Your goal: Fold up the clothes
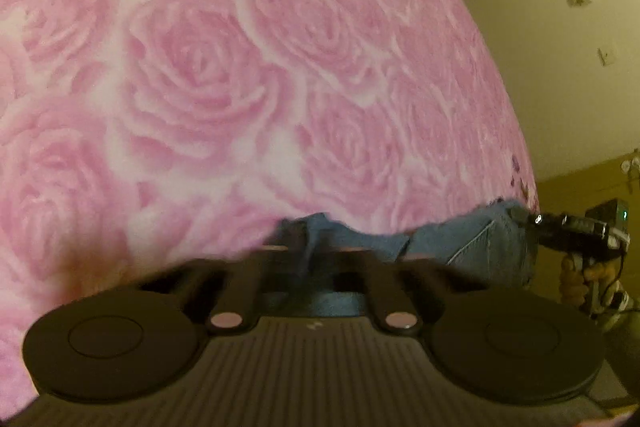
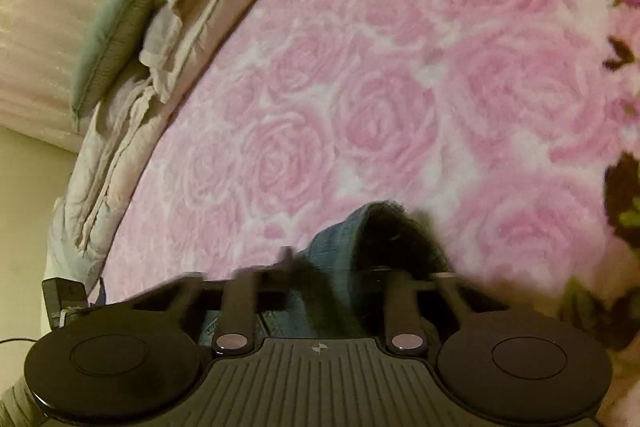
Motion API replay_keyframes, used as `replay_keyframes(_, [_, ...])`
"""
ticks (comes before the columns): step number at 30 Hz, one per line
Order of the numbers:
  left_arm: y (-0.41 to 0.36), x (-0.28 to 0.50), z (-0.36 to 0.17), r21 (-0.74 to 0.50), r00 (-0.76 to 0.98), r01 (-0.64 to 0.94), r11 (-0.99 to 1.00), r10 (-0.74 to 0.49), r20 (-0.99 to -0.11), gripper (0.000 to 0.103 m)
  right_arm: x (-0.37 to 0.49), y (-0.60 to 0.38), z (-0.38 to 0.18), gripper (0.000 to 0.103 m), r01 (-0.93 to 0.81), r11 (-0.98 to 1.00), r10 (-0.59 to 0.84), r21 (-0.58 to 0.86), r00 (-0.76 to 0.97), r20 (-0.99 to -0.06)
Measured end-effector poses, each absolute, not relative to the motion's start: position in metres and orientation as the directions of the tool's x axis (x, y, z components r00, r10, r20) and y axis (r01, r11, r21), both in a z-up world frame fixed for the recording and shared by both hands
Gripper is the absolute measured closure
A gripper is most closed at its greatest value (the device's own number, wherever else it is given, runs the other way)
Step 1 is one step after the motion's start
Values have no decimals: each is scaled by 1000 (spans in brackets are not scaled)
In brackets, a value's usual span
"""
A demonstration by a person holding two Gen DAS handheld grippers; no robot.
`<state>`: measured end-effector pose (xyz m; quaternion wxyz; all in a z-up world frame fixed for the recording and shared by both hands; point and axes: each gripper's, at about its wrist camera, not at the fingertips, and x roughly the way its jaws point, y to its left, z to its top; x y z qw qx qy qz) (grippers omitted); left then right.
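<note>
On a bed covered by a pink rose-patterned blanket (image 1: 224,75), a pair of blue jeans (image 1: 476,243) lies bunched near the close edge, right in front of both cameras. Each of the person's hands carries a two-finger gripper, and both point steeply down at the denim.

To do this fold well, both grips likely need to hold the same edge of the jeans, well apart from each other, so the cloth can be lifted level and laid over itself without twisting. Both views are blurred, so slowing down before laying the cloth would probably give a straighter crease. A thin pinch on a single layer could slip, so a deeper bite on the fabric seems safer.

The left gripper (image 1: 308,251) has its fingers pressed together, with a narrow fold of denim pinched between them. The right gripper (image 2: 320,271) is almost fully closed, and a thick fold of the jeans rises between its fingers, apparently pinched there; a dark shadow beside it hides the exact contact. In the left view, the right gripper appears at the far right, held in the person's hand (image 1: 580,279), touching the far end of the jeans.

Beyond the blanket, rumpled pale bedding (image 2: 168,39) and a green pillow (image 2: 116,31) sit along the far side of the bed.
</note>
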<state>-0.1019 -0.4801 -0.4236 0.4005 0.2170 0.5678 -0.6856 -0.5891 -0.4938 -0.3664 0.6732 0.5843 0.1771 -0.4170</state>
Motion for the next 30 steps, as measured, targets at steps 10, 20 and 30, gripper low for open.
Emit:
replay_keyframes(10, [-456, -109, -440, -378, -318, 925, -17, -577, -752, 102, -573, -467, -378, 94, 894, -54, -484, 444, 366, -795])
replay_keyframes(20, [-378, -80, -370, -431, -365, 901, -46, -615, -698, 100, -539, -405, -311, 34, 963, -17, -660, 270, 192, -726])
replay_keyframes(30, [-285, -28, -411, -255, -184, 967, 11, -663, -725, 101, -504, -339, -377, 47, 984, 170, -603, 55, 148, -784])
